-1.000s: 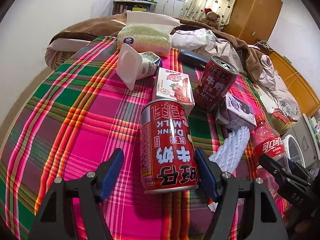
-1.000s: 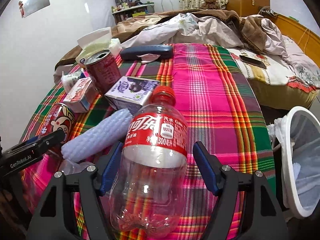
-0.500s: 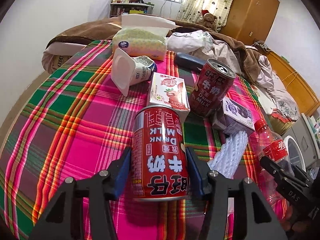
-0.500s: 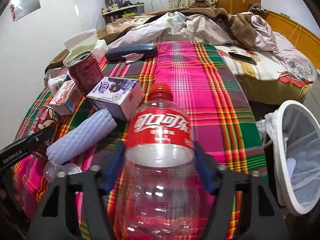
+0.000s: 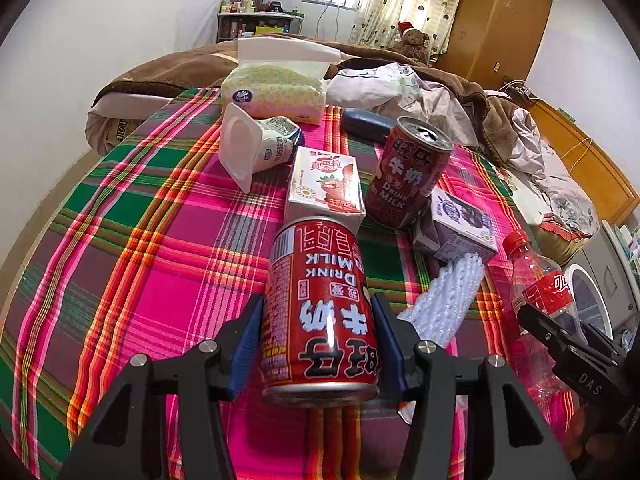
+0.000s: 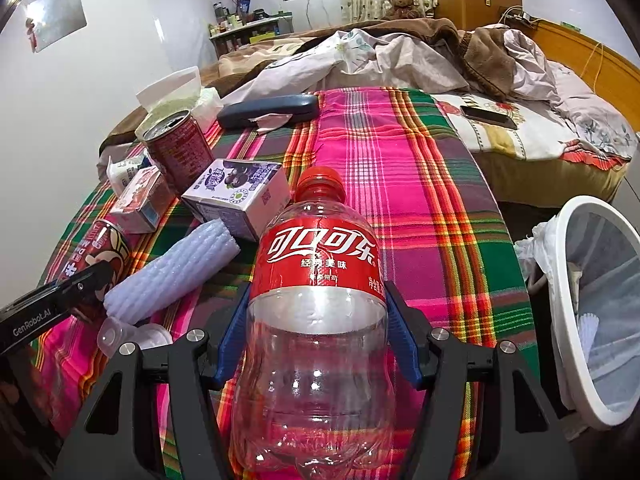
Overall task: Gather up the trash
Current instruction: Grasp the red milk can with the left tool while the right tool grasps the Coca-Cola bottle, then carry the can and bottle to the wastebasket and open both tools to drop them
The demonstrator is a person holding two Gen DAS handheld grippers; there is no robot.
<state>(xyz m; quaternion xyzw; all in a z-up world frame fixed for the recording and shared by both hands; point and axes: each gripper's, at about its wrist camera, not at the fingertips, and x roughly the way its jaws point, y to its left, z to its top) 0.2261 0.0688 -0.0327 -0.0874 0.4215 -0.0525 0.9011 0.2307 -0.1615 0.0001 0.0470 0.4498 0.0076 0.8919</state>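
Observation:
My left gripper (image 5: 318, 308) is shut on a red milk-drink can (image 5: 320, 280), its blue pads pressing both sides; the can stands upside down on the plaid tablecloth (image 5: 152, 264). My right gripper (image 6: 316, 300) is shut on an empty clear cola bottle (image 6: 316, 248) with a red label and cap, held by its waist. The trash bin (image 6: 568, 320), white-rimmed with a bag liner, stands low on the right beside the table. The bottle (image 5: 540, 280) also shows at the left wrist view's right edge.
On the cloth lie a second red can (image 5: 408, 176), a strawberry carton (image 5: 324, 184), a purple carton (image 5: 460, 224), a white foam net (image 5: 448, 300), a tipped yoghurt cup (image 5: 256, 148), a tissue pack (image 5: 276, 92) and a dark case (image 5: 368, 124). A bed with a phone (image 6: 488, 116) lies behind.
Both grippers closed: the left jaws came in onto the red can, the right jaws onto the cola bottle. Both views have crept slightly closer to what they hold.

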